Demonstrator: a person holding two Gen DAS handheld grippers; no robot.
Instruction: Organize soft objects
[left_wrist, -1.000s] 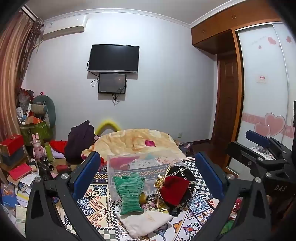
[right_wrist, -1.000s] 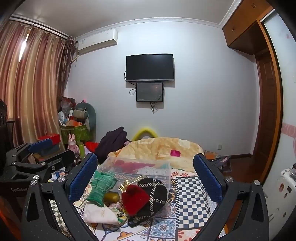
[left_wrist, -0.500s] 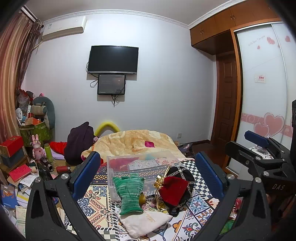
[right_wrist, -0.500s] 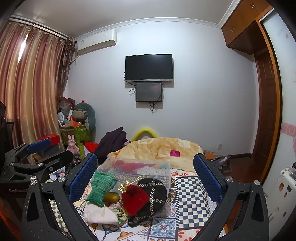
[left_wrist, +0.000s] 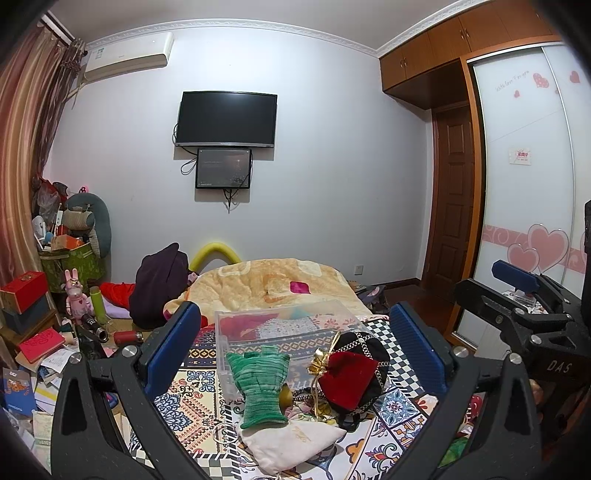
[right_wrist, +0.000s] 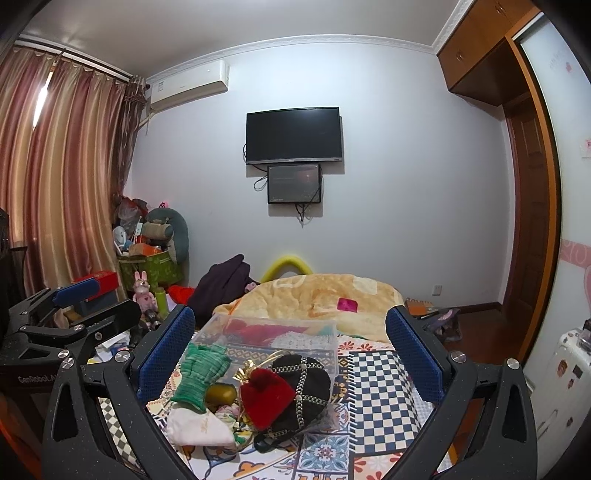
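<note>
A pile of soft things lies on the patterned bed cover: a green knitted glove (left_wrist: 260, 384) (right_wrist: 201, 371), a red velvet pouch (left_wrist: 349, 376) (right_wrist: 267, 393), a black studded bag (left_wrist: 369, 347) (right_wrist: 308, 384) and a white cloth pouch (left_wrist: 291, 441) (right_wrist: 195, 424). A clear plastic box (left_wrist: 280, 325) (right_wrist: 273, 332) stands just behind them. My left gripper (left_wrist: 295, 347) is open and empty, held above and short of the pile. My right gripper (right_wrist: 290, 350) is open and empty too, also short of the pile.
A yellow blanket (left_wrist: 273, 280) lies beyond the box, a dark jacket (left_wrist: 159, 280) to its left. Cluttered boxes, books and toys (left_wrist: 44, 325) fill the left side. A wardrobe (left_wrist: 532, 184) and door stand on the right.
Both grippers have barely shifted; the views tilt very slightly. The objects on the bed have not moved.
</note>
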